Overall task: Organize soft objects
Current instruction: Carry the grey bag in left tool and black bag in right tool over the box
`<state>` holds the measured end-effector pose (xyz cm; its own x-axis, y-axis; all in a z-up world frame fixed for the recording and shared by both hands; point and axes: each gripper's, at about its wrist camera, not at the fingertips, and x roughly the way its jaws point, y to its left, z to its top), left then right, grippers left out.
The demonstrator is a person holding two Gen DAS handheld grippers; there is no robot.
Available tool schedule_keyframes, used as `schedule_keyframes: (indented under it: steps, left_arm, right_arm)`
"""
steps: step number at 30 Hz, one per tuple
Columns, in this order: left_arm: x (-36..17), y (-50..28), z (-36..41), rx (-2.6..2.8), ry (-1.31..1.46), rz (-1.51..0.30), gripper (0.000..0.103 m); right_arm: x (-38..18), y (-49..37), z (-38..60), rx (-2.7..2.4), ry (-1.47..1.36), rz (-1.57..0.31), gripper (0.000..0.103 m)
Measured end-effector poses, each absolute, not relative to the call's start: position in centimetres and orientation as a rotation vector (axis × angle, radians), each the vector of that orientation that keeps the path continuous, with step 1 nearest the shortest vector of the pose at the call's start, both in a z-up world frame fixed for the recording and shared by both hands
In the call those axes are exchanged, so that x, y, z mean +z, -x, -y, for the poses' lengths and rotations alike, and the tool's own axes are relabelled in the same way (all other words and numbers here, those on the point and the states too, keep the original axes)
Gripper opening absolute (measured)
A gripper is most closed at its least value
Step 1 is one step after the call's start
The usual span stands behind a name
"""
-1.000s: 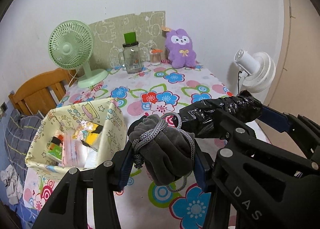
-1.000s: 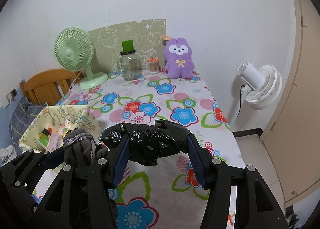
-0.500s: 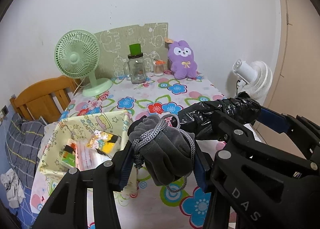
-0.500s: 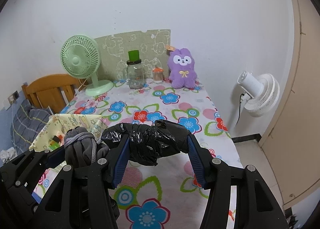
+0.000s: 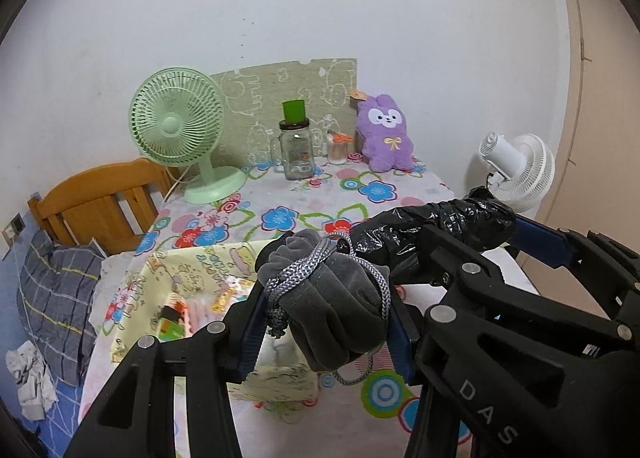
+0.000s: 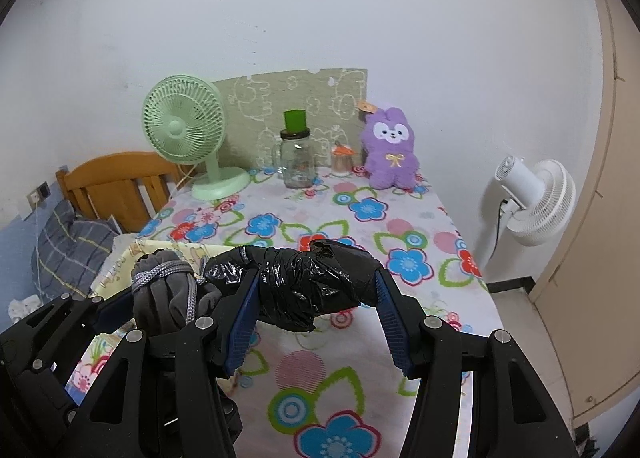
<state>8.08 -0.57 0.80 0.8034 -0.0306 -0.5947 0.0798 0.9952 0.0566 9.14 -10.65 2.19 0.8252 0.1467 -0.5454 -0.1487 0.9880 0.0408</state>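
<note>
A grey fleece bundle [image 5: 344, 298] tied with a grey cord sits between the blue pads of my left gripper [image 5: 326, 322], which is shut on it. To its right, my right gripper [image 6: 316, 290] is shut on a crumpled black plastic bundle [image 6: 304, 282]. The two bundles touch end to end and hang in the air above the near part of the table. The yellow fabric basket [image 5: 132, 322] lies below and to the left, partly hidden by the grey bundle, with packets inside. A purple plush rabbit [image 6: 392, 149] sits upright at the back of the table.
The floral tablecloth [image 6: 360, 225] covers the table. At the back stand a green desk fan [image 5: 180, 129], a glass jar [image 5: 296, 153] with a green cup on it, and a small orange-lidded jar [image 6: 341, 161]. A white fan [image 6: 532, 197] stands right; a wooden chair [image 5: 96, 201] left.
Both grippers have risen and drawn back from the table together, so the table and basket look smaller and lower. Each still holds its bundle as before.
</note>
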Motion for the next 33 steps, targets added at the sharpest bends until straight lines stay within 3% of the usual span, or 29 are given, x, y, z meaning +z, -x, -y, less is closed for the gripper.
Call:
schedule_keyframes:
  steps: [33]
  left_arm:
    - [-2.4,-12.8,-8.1,0.038,-0.015,-0.713,0.054]
  right_arm:
    - [-0.8,-15.3,1.3,0.280,0.053,-0.657,0.060]
